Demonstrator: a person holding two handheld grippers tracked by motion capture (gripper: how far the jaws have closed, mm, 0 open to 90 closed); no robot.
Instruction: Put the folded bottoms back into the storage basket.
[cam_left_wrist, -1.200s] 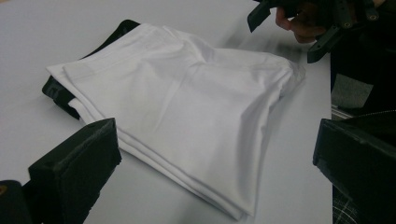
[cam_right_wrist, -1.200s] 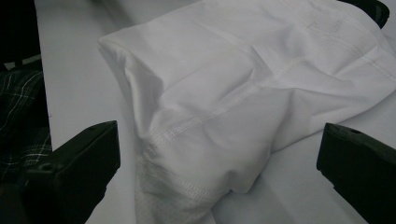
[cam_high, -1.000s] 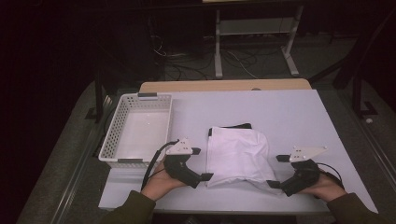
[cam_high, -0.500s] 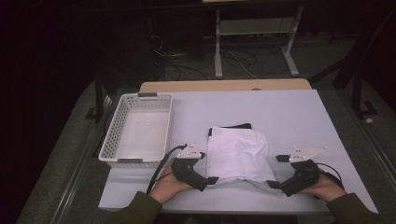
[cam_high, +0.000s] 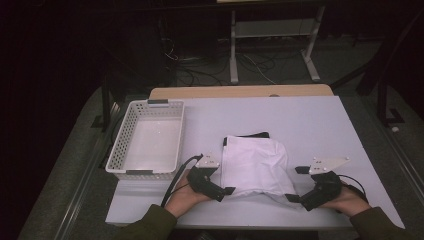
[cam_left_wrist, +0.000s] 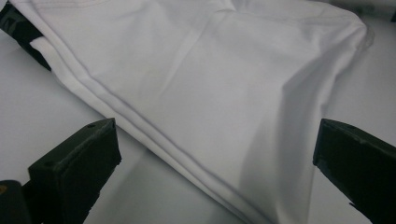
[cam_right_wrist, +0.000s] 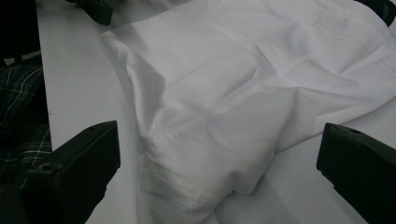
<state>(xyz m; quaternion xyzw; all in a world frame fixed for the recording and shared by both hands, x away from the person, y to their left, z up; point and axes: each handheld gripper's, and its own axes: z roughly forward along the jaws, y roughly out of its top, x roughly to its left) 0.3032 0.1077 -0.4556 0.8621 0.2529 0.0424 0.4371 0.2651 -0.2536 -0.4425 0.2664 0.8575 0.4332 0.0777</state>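
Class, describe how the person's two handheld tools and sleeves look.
Each claw, left and right, is black with two blocky jaws and carries a pale grey three-cornered plate on top. A black cable trails from the left one. The sleeves are olive green.

left gripper (cam_high: 227, 190) jaws wide apart, right gripper (cam_high: 295, 184) seemingly likewise

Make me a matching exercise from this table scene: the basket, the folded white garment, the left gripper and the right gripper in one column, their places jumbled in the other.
Things:
1. basket
2. folded white garment
3. left gripper
4. right gripper

Places:
A. at the garment's near right corner, jaws open
B. on the table's left side, nothing in it
C. middle of the table, between the grippers
D. at the garment's near left corner, jaws open

Pairs: 1-B, 2-C, 3-D, 4-A
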